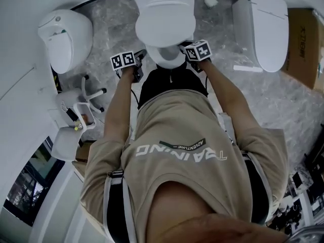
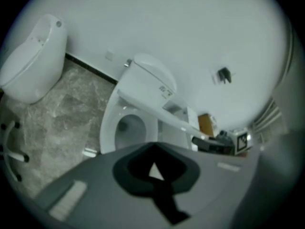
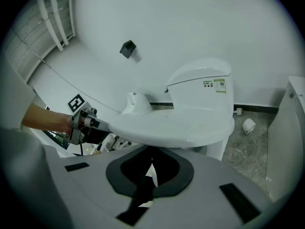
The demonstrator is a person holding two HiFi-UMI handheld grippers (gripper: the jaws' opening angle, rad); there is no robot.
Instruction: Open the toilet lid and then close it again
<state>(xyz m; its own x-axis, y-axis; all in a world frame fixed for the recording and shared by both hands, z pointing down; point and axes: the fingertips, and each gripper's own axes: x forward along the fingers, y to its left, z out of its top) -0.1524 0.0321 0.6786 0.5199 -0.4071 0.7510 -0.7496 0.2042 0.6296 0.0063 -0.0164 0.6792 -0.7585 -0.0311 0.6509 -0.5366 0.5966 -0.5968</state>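
The white toilet [image 1: 169,59] stands in front of the person, its lid [image 1: 164,19] lifted partway off the bowl. My left gripper [image 1: 142,59] is at the lid's left edge and my right gripper [image 1: 185,48] at its right edge, both low by the rim. In the left gripper view the raised lid [image 2: 147,87] slants over the open bowl [image 2: 128,128]; the left gripper [image 2: 153,170] is shut with nothing in it. From the right gripper view the lid [image 3: 176,125] hangs level just ahead of the right gripper [image 3: 151,173], whose jaws look shut, and the left gripper [image 3: 97,124] meets the lid's far edge.
A second toilet [image 1: 63,37] stands on the left and a third [image 1: 266,27] on the right, beside a cardboard box [image 1: 306,44]. A white stool frame [image 1: 83,103] is at the person's left. A paper roll [image 3: 249,125] lies on the marble floor by the wall.
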